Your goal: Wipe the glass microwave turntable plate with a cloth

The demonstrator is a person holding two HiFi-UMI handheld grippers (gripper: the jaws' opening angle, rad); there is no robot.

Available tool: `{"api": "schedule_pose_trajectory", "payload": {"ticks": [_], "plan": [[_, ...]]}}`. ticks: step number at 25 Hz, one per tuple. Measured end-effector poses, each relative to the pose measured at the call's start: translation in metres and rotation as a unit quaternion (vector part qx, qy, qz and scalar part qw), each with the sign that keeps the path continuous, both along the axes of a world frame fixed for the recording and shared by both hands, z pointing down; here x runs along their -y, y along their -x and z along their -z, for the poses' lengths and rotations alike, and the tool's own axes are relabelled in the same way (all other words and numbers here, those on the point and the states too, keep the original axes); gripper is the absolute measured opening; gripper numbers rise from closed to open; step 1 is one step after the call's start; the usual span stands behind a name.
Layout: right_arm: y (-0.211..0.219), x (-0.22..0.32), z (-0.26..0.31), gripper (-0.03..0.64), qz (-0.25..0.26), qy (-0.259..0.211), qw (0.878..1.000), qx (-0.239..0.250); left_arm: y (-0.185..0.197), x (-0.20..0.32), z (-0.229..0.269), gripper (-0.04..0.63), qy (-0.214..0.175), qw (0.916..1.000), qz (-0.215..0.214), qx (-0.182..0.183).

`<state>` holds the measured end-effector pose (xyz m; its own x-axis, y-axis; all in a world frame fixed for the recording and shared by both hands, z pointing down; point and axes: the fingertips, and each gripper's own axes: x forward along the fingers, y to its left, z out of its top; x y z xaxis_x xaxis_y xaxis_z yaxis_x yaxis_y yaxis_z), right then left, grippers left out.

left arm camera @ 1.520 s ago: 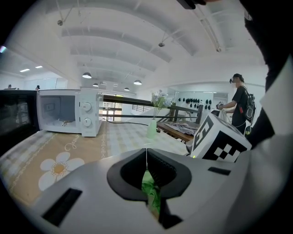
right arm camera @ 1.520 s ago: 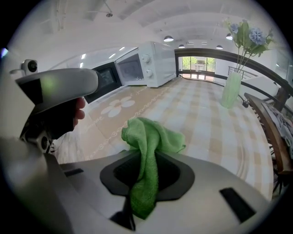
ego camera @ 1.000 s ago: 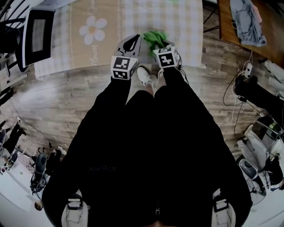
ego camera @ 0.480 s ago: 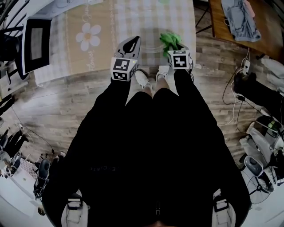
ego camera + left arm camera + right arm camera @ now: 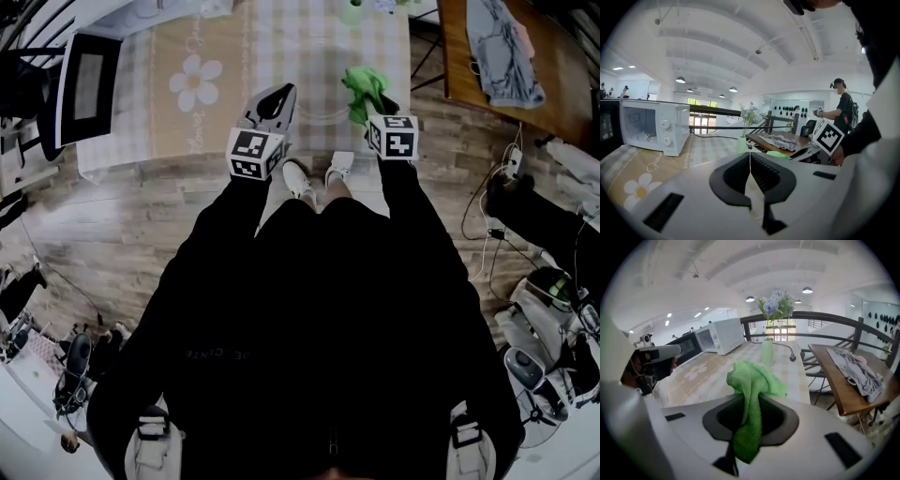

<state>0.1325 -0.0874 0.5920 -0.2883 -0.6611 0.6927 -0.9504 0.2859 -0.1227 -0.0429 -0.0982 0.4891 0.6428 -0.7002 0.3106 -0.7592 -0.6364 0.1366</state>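
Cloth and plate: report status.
Right tongs shut on green cloth. Left tongs shut, empty. Glass plate faint on the table, between them; contact unclear. Vase, microwave farther back.

White microwave (image 5: 660,128), flower vase (image 5: 767,353) (pale green)

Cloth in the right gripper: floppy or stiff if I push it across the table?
Likely floppy: the cloth bunches and folds over beyond the right gripper. Probably light, since a pinch on one narrow strip holds it all. Its fuzzy weave should drag rather than slide.
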Motion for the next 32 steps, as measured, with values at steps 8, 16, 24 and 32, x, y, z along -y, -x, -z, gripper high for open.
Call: {"api": "schedule_pose_trajectory", "payload": {"ticks": [8,16,24,32], "plan": [[0.026,0.02,0.096,0.089,0.057,-0.105,0.992,0.045,-0.004,-0.003,0.067,0.021,-0.049,0.9983,-0.012,-0.029],[0.039,0.016,0.174,0.089,0.097,-0.168,0.978,0.079,-0.004,-0.007,0.117,0.021,-0.077,0.9959,-0.016,-0.044],[0.049,0.001,0.246,0.089,0.145,-0.235,0.957,0.086,-0.013,-0.017,0.16,0.021,-0.116,0.9918,-0.041,-0.032],[0.059,-0.017,0.303,0.089,0.182,-0.292,0.933,0.104,-0.026,-0.035,0.207,0.021,-0.138,0.9864,-0.078,-0.043]]}}
